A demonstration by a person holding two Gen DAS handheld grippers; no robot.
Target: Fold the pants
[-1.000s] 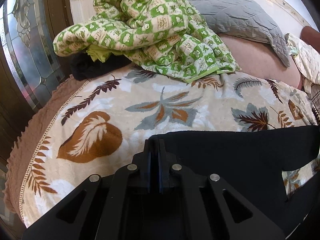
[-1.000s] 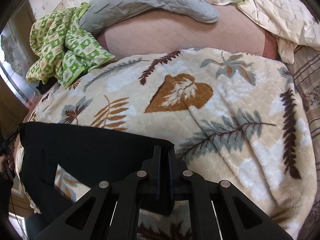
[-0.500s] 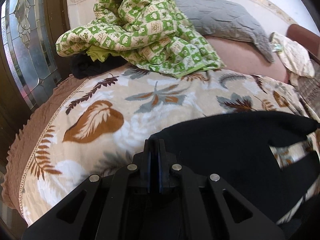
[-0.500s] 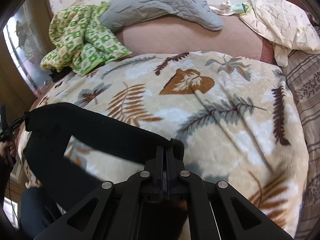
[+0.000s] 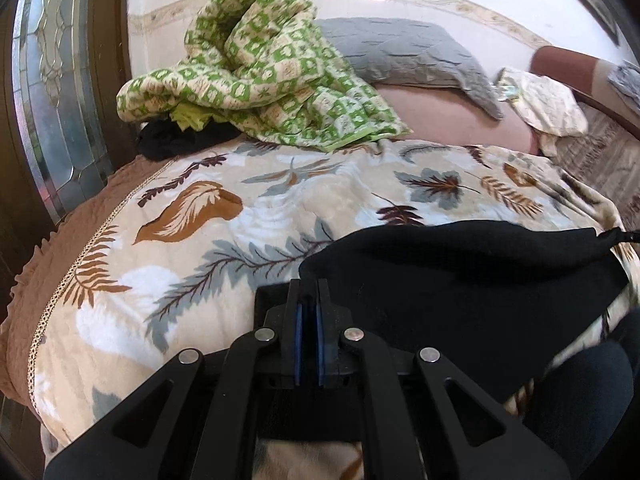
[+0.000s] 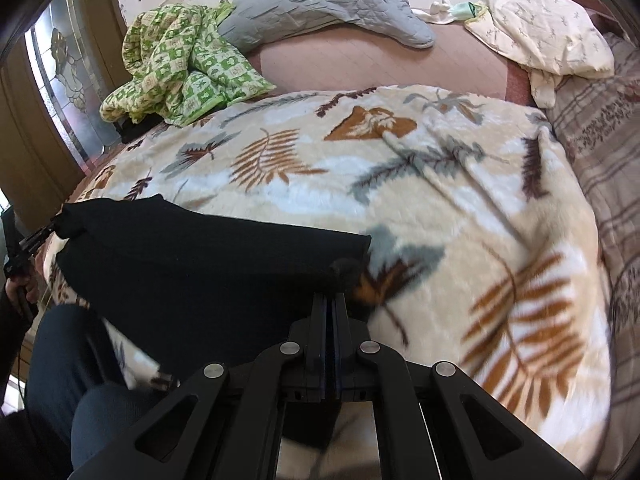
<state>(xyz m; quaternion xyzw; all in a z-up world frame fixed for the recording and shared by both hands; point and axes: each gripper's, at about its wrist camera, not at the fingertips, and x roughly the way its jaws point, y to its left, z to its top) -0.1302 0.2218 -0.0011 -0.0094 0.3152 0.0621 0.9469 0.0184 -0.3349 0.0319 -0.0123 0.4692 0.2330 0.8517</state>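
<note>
Left gripper [image 5: 307, 312], at lower centre of the left wrist view, has its blue pads pressed together on an end of the black pants [image 5: 472, 280]. From there the dark cloth runs to the right edge of the frame, held just above the leaf-print blanket [image 5: 208, 248]. A green checked quilt [image 5: 260, 76] is heaped at upper centre and a grey pillow [image 5: 404, 56] lies behind it; both are well apart from the work.

Right gripper [image 6: 329, 312], at lower centre of the right wrist view, is likewise clamped, with black cloth caught between its fingers. Here the pants [image 6: 200, 264] stretch toward the left edge of the frame, where the far end meets the other tool, held in a hand [image 6: 18, 288]. The lower part of the cloth hangs toward the person's trouser-clad knees [image 6: 72, 360] at lower left. Blur on the blanket [image 6: 460, 208] near the gripper suggests motion.

Judgement: the step in hand is carrying the taut garment over the bed to lay it down or double it. The next move calls for both grips to hold firm, the upper edge to be kept level and tight, and the cloth to be lowered flat onto the blanket without a crease.
</note>
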